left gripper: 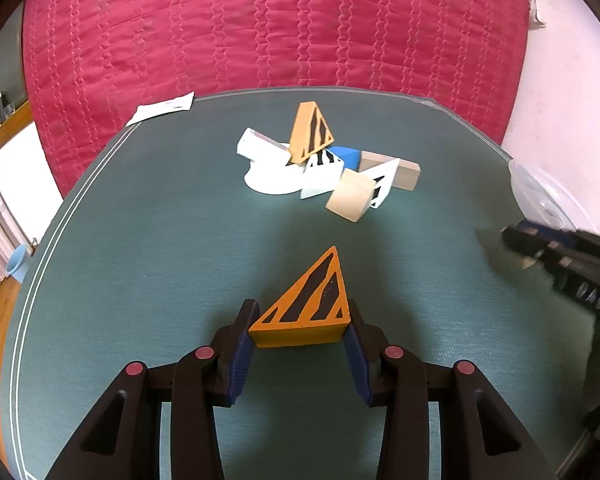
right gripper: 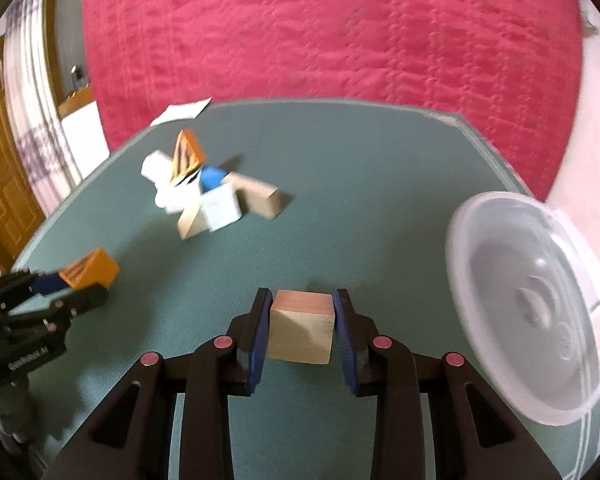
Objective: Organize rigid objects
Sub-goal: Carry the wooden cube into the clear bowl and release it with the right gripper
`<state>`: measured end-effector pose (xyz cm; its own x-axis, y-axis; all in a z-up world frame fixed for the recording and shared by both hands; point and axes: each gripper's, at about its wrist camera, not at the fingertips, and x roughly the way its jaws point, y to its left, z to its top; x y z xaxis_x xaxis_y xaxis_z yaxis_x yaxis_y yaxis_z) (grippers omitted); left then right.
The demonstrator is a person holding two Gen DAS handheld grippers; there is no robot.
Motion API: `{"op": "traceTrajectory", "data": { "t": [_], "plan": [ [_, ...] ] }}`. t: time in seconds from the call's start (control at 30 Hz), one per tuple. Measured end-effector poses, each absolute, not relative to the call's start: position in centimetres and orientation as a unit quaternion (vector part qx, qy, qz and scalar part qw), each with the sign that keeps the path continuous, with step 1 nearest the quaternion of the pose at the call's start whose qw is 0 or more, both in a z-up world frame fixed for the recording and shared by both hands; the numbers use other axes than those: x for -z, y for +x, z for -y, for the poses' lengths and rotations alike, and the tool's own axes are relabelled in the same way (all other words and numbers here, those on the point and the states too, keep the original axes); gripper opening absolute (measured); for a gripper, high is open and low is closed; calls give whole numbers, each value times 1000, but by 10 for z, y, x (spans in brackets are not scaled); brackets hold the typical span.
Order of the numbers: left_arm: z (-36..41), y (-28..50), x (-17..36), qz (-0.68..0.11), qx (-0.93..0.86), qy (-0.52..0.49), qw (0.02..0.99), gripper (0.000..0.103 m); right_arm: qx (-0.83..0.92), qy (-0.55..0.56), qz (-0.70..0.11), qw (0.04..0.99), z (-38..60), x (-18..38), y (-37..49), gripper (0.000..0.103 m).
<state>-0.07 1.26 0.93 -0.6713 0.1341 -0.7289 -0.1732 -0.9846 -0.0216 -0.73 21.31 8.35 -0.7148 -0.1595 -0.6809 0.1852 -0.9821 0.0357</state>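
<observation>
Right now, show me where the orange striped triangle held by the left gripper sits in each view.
Left wrist view: orange striped triangle low centre, clamped between the left gripper fingers.
Right wrist view: same triangle at far left.
Shared landmark: the pile of blocks on the green table.

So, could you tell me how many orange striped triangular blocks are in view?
2: one orange wedge clamped in the left gripper, one propped upright atop the pile; others may be hidden underneath.

Green mat (right gripper: 340, 216) lies open mid-table — block pile (right gripper: 204, 196) left, bowl (right gripper: 532, 312) right.
</observation>
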Motion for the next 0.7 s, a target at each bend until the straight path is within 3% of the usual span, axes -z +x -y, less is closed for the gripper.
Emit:
{"op": "traceTrajectory", "data": {
  "t": [0.33, 0.7],
  "plan": [
    [-37, 3, -15, -37, -913, -395, 100, 44, 946, 322, 32, 22, -286, -118, 7, 32],
    [-72, 5, -29, -56, -913, -384, 121, 44, 946, 310, 77, -61, -360, -118, 18, 32]
  ]
}}
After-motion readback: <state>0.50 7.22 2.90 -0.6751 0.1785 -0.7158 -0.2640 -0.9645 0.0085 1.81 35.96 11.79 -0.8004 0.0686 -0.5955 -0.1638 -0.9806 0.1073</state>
